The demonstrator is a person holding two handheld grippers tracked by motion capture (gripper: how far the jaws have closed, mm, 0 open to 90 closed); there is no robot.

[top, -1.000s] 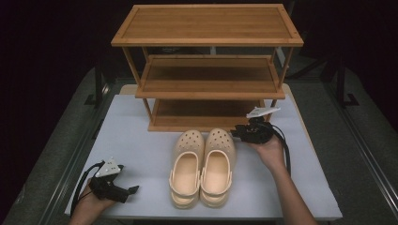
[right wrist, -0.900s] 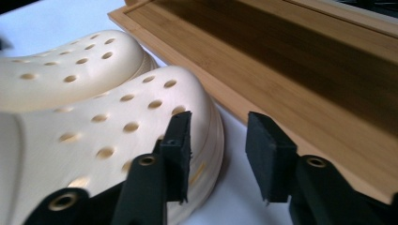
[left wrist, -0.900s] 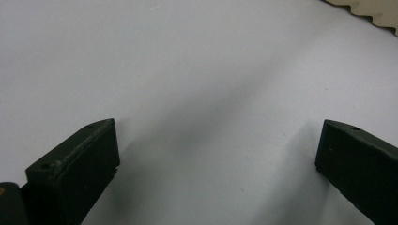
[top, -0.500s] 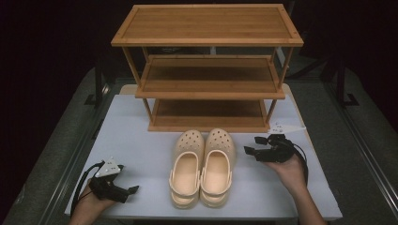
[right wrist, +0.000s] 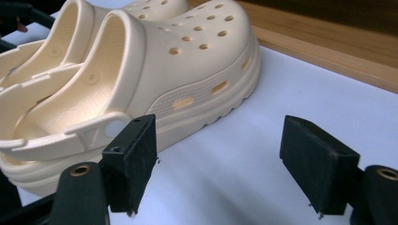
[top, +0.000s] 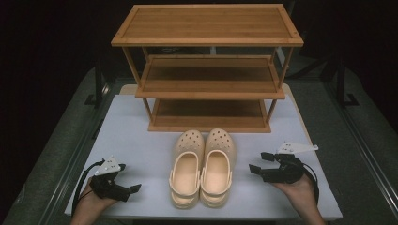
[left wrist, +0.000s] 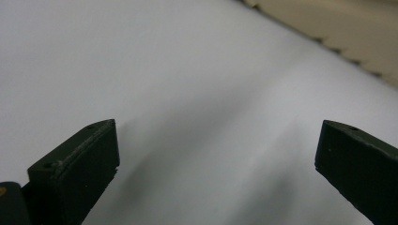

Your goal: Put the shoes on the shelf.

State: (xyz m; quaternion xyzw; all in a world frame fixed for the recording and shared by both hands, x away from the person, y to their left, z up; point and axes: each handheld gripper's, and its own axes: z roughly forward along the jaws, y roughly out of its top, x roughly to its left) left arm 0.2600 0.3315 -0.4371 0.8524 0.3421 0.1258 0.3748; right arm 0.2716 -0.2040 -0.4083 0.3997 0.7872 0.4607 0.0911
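Two cream clogs stand side by side on the white table, toes toward the rack: the left clog [top: 186, 169] and the right clog [top: 217, 165] [right wrist: 155, 79]. My right gripper [top: 256, 167] [right wrist: 218, 154] rests low at the right of the pair, jaws open and empty, pointing at the right clog's side. Near the front left corner my left gripper [top: 133, 188] [left wrist: 216, 154] lies open on the table, nothing between its jaws. A strip of a clog's sole edge [left wrist: 338, 33] crosses the top right of the left gripper view.
A three-tier bamboo shoe rack [top: 209, 70] stands at the back of the white table [top: 141, 140], its shelves bare. Its base board [right wrist: 328, 42] runs just beyond the right clog. Dark floor and metal rails flank the table.
My right gripper has drawn back from beside the right clog's toe toward the front right of the table. The left gripper and both clogs have stayed put.
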